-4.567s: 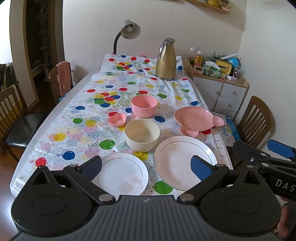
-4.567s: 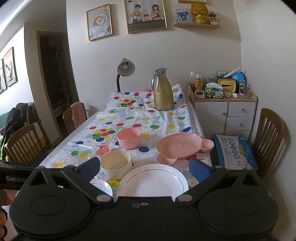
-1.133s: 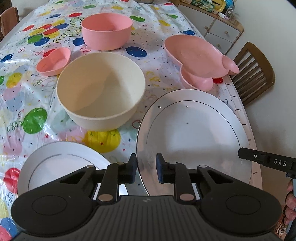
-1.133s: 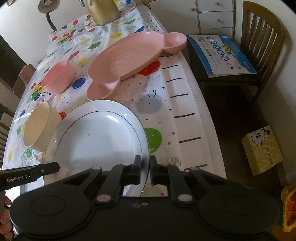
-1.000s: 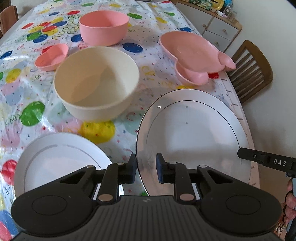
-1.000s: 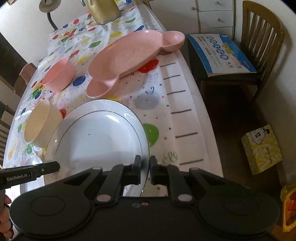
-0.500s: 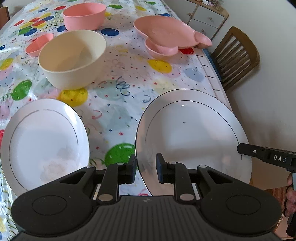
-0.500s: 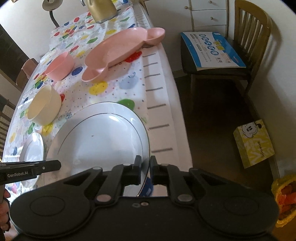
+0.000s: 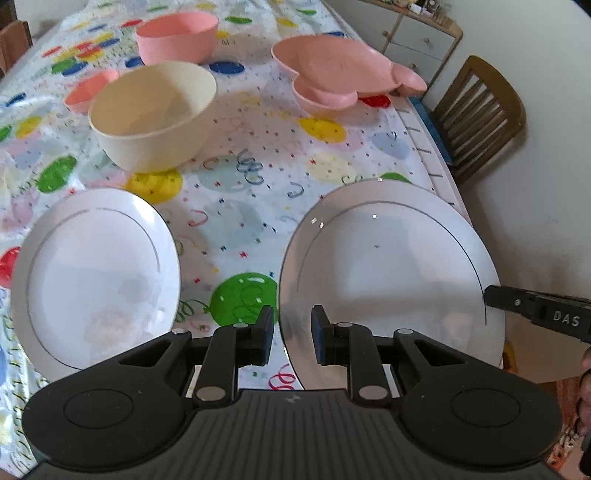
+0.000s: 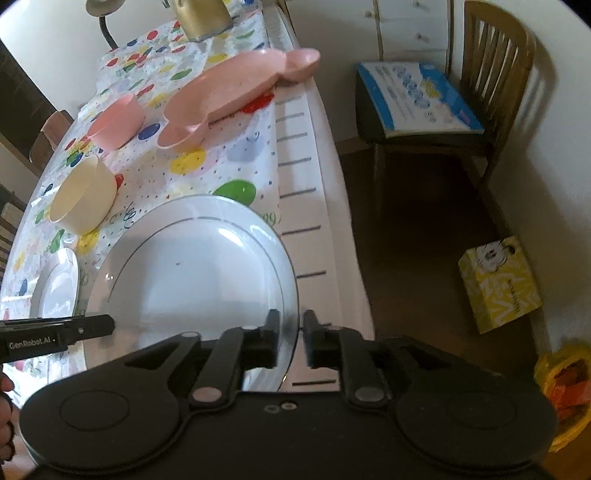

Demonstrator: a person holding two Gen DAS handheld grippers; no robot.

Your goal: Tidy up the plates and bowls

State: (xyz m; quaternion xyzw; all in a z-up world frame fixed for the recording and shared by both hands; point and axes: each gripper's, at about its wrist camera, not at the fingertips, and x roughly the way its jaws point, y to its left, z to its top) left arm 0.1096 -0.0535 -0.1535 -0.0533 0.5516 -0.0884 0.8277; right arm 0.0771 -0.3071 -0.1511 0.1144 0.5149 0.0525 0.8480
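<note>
A large white plate [image 9: 388,266] [image 10: 192,273] sits low at the table's near right corner, between both grippers. My left gripper [image 9: 293,339] is shut on its left rim. My right gripper [image 10: 290,336] straddles the right rim; its jaws are opening and a thin gap shows beside the rim. A smaller white plate [image 9: 92,273] [image 10: 55,288] lies to the left. Farther back stand a cream bowl [image 9: 151,114] [image 10: 81,199], a pink bowl [image 9: 175,37] [image 10: 114,122], an animal-shaped pink plate [image 9: 332,70] [image 10: 229,88] and a small pink dish [image 9: 88,94].
The balloon-print tablecloth [image 9: 236,206] covers the table, whose right edge [image 10: 317,184] runs close to the large plate. A wooden chair [image 10: 480,74] with a blue pack [image 10: 417,96] stands to the right. A yellow box [image 10: 498,284] lies on the floor. A gold jug [image 10: 203,14] stands far back.
Both grippers have drawn the large plate back toward the table's near edge, away from the bowls. The right gripper's jaws have widened slightly around the rim.
</note>
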